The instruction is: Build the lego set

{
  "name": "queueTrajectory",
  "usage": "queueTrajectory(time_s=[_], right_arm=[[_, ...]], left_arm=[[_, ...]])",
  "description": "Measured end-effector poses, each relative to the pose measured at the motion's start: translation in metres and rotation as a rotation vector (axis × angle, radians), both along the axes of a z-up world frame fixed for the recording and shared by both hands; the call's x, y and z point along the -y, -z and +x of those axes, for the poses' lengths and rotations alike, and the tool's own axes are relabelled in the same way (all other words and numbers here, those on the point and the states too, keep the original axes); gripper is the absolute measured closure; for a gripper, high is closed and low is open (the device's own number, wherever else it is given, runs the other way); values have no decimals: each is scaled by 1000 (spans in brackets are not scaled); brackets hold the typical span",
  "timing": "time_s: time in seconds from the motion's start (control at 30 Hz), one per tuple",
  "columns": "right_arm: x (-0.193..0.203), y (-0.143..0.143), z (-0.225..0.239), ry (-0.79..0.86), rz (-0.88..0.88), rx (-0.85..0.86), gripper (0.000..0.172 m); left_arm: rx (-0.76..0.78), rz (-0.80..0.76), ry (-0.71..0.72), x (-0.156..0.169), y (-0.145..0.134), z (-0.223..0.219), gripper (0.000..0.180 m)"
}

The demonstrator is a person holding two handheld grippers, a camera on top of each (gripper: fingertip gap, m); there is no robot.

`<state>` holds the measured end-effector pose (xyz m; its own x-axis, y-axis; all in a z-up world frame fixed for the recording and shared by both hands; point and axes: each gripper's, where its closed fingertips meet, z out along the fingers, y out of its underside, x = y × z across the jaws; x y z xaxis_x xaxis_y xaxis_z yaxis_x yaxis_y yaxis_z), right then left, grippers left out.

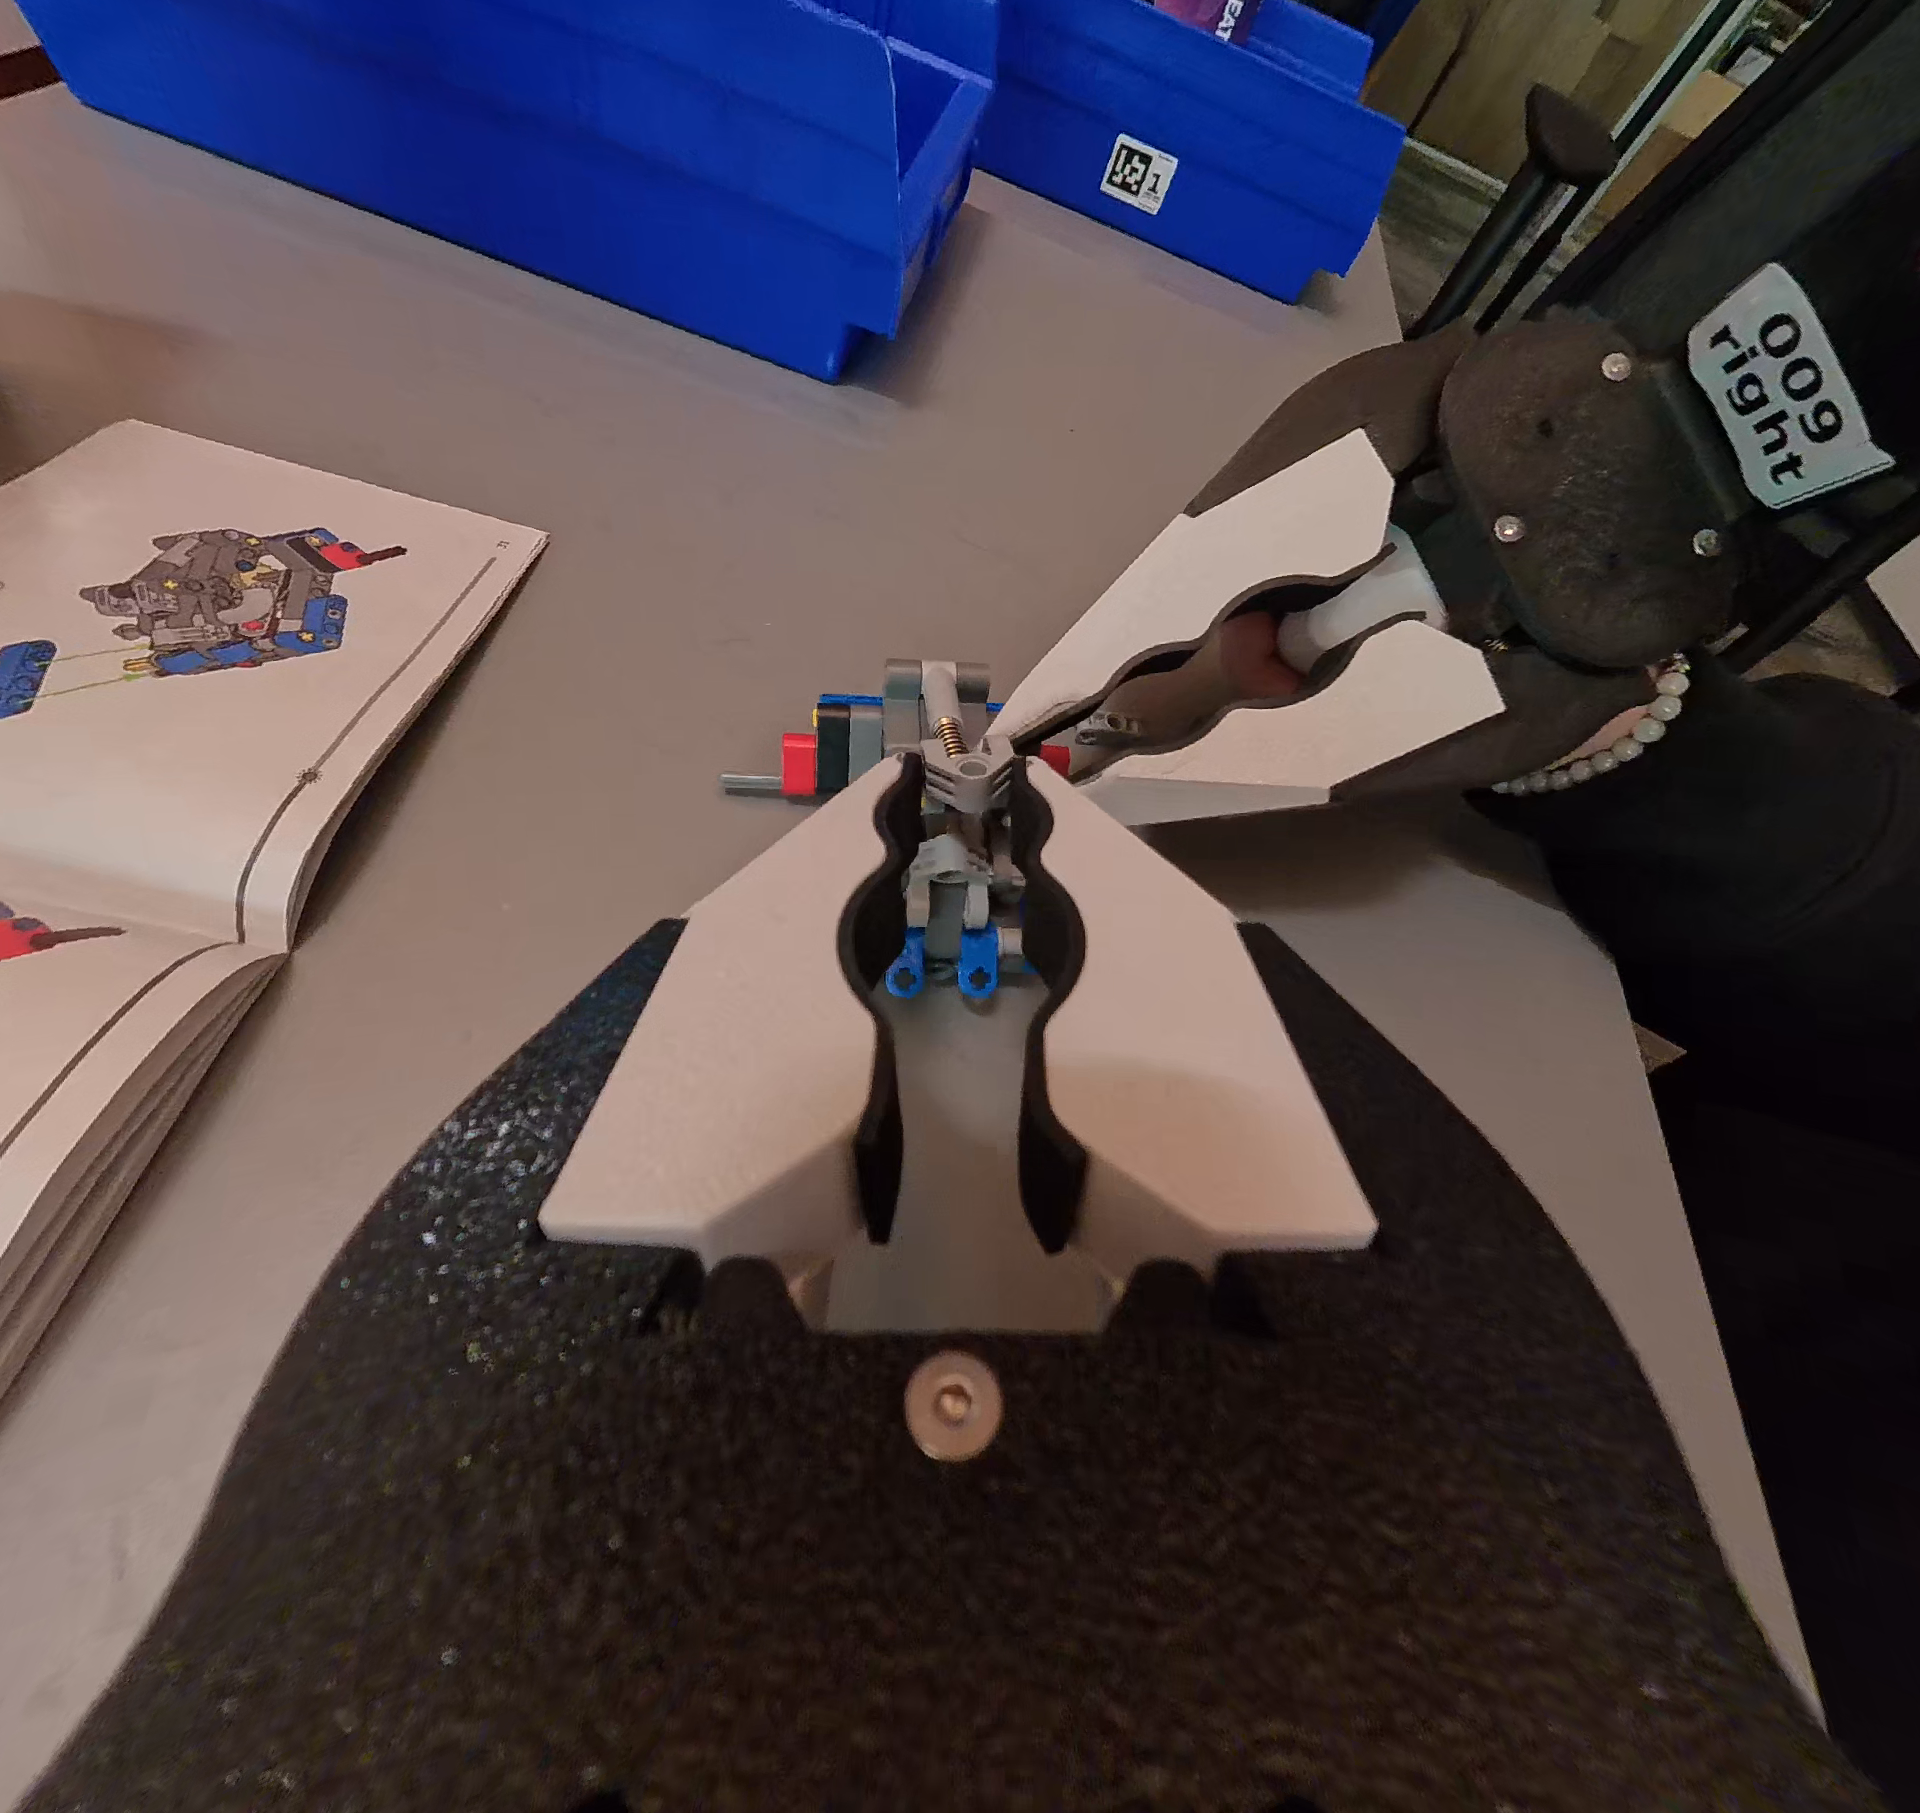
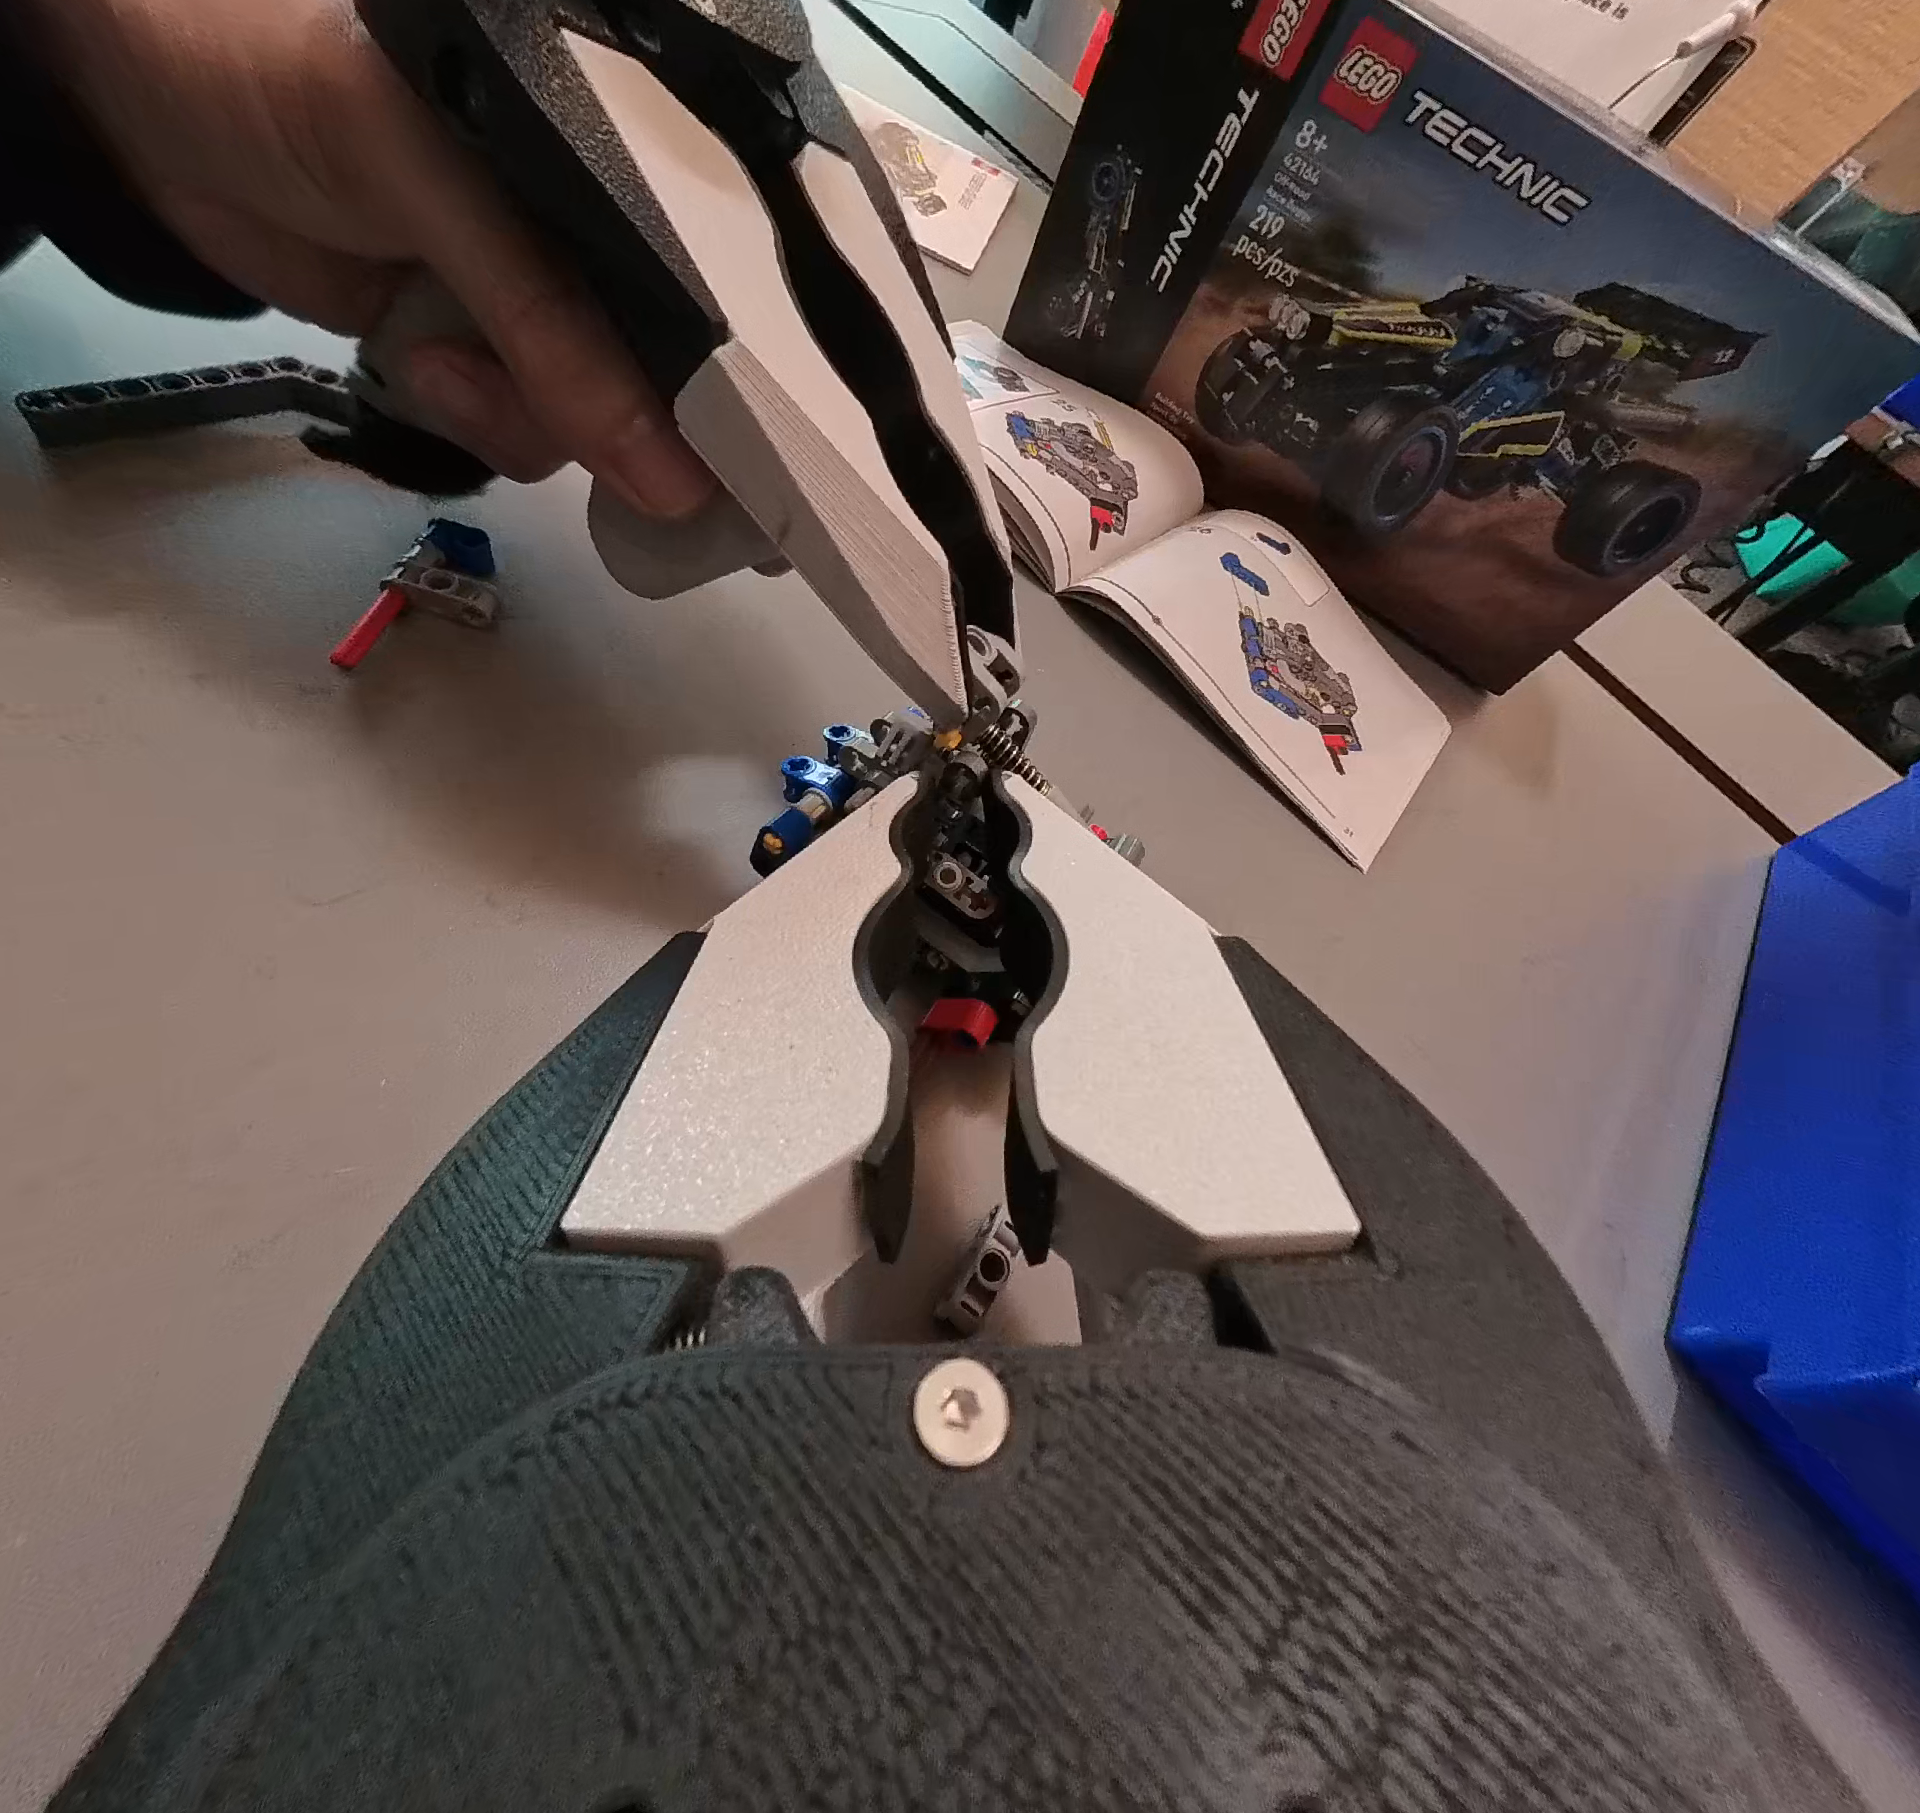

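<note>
Two handheld grippers meet over a grey table (image 1: 623, 433): the left gripper (image 1: 968, 771) clamps a grey connector (image 1: 971, 771), the right gripper (image 2: 961, 787) pinches the brick assembly (image 2: 961, 880).

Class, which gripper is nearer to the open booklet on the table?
Left. The left gripper has the booklet just to its left; the right gripper comes in from the far side of the model.

My left gripper (image 1: 971, 776) points forward and down, its fingertips (image 1: 883, 797) closed in on a grey piece. My right gripper (image 2: 961, 787) comes in from the right, its tips meeting the left's, nearly shut on a dark part. A hand (image 2: 343, 236) wraps the left handle.
</note>
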<state>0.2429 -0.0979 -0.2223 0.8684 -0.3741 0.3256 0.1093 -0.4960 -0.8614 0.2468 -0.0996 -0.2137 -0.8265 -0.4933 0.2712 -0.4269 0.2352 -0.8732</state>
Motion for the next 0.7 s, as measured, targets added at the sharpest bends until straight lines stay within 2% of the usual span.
queueTrajectory(time_s=[0.43, 0.6, 0.7], right_arm=[[3, -1, -7, -53, 17, -51, 163], [19, -32, -6, -93, 57, 21, 163], [25, -26, 2, -151, -18, 44, 160]], left_arm=[[51, -56, 29, 6, -6, -1, 167], [82, -44, 64, 11, -6, -2, 167], [86, -52, 75, 12, -7, -1, 167]])
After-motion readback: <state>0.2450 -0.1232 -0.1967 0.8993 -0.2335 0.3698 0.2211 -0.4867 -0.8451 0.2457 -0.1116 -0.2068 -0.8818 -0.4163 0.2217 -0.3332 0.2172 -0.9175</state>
